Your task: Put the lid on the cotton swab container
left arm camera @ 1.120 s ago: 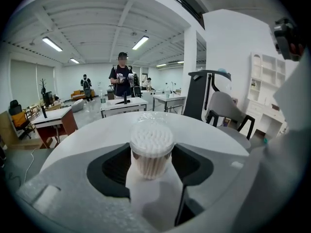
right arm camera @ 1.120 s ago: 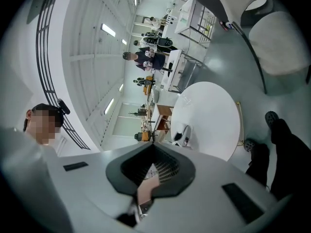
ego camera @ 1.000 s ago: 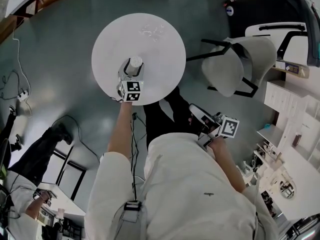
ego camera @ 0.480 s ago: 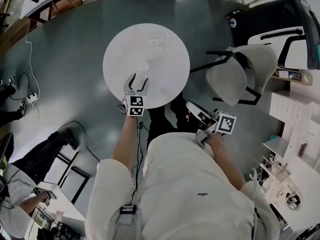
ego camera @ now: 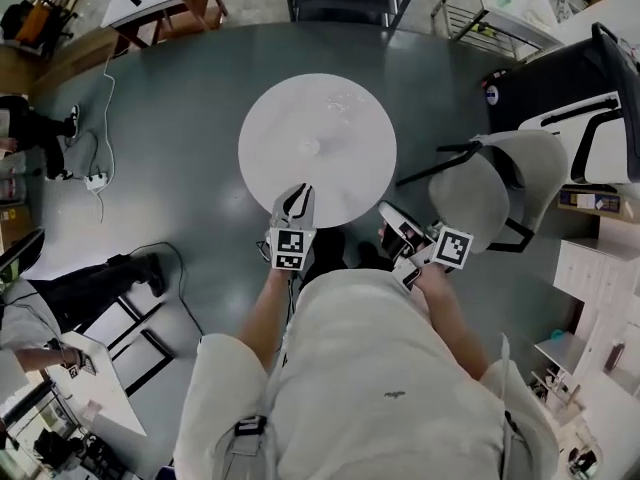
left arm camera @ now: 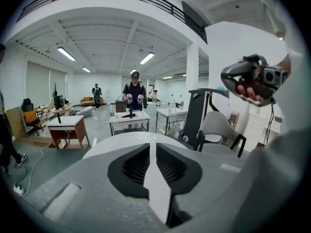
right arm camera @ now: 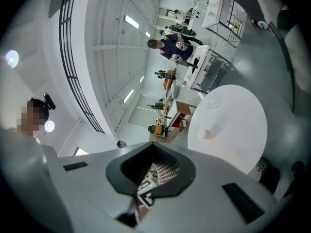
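Cotton swab container (ego camera: 309, 147) sits mid round white table (ego camera: 352, 118), apart from both grippers; left gripper (ego camera: 298, 194) over near table edge, jaws closing to narrow slit, nothing between; right gripper (ego camera: 390, 220) off table beside torso, jaws pressed together, empty.

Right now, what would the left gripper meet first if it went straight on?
The left gripper, jaws closing with nothing between them, points across the round table from its near edge. It would probably meet the cotton swab container near the middle first. Its height is unclear, so it might pass above.
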Motion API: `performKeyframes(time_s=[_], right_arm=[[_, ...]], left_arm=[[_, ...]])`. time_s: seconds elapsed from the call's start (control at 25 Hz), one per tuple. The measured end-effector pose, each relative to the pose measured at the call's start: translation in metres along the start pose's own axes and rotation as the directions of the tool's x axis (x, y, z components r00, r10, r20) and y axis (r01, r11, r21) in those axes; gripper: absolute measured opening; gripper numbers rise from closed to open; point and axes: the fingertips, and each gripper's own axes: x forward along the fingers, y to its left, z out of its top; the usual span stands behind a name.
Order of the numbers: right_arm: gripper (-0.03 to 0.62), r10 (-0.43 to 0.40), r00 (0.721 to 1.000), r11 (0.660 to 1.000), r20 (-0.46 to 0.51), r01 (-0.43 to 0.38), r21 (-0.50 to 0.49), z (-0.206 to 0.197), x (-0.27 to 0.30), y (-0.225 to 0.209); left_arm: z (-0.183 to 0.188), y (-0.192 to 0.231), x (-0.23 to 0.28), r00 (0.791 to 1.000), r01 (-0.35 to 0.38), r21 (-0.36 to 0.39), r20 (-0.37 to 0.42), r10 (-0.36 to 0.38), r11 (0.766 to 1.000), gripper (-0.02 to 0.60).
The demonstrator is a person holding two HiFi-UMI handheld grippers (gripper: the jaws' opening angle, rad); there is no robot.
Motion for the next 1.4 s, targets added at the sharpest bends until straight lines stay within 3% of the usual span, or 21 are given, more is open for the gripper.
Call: performKeyframes(time_s=[0.12,0.28,0.36,0.44,0.6,0.68,0.84,1.0,1.12,1.2,1.4], right_arm=[[0.012,0.020,0.999,0.999,-0.027,-0.020,-0.028,0.002,-0.011,0.008],[0.015,0.075,0.996,0.996,-0.042,-0.077,-0.045,-0.002,-0.029,0.013],[0.060,0.099,0.993,0.994,-0.059,-0.101,-0.032,-0.009,-0.043,0.013],[0.023,0.099,0.989,0.995,-0.107,-0.102,-0.023,-0.027,-0.060,0.010],[0.014,0.053,0.971,0.982,-0.233,-0.093,-0.166,-0.054,-0.092,0.012],[0.014,0.035,0.964,0.945,-0.265,-0.118,-0.305,-0.054,-0.103,0.021],[0.014,-0.027,0.943,0.800,-0.331,-0.178,-0.573,-0.064,-0.133,0.041],[0.008,-0.031,0.929,0.683,-0.369,-0.250,-0.686,-0.077,-0.151,0.068],[0.005,-0.036,0.932,0.591,-0.360,-0.270,-0.760,-0.084,-0.166,0.081],[0.005,-0.040,0.938,0.569,-0.343,-0.261,-0.780,-0.085,-0.173,0.083],[0.005,-0.040,0.945,0.564,-0.324,-0.247,-0.788,-0.086,-0.176,0.084]], left_arm=[[0.021,-0.021,-0.026,0.999,-0.023,-0.019,0.032,0.023,1.000,0.016],[0.038,-0.060,-0.055,0.999,0.003,-0.090,0.039,0.000,0.996,0.009],[0.045,-0.084,-0.066,0.999,0.006,-0.130,0.043,-0.001,0.991,0.009],[0.045,-0.113,-0.081,0.999,0.020,-0.166,0.030,-0.016,0.986,0.009],[0.059,-0.167,-0.110,0.997,0.062,-0.193,0.049,-0.053,0.979,0.009],[0.068,-0.185,-0.123,0.996,0.055,-0.213,0.081,-0.038,0.976,0.009],[0.086,-0.217,-0.153,0.987,0.037,-0.285,0.158,0.008,0.958,0.009],[0.104,-0.233,-0.181,0.977,0.023,-0.292,0.209,0.040,0.956,0.009],[0.102,-0.243,-0.189,0.978,0.007,-0.262,0.205,0.048,0.965,0.009],[0.100,-0.246,-0.193,0.978,-0.005,-0.256,0.202,0.059,0.967,0.009],[0.107,-0.250,-0.205,0.973,-0.004,-0.245,0.225,0.061,0.970,0.009]])
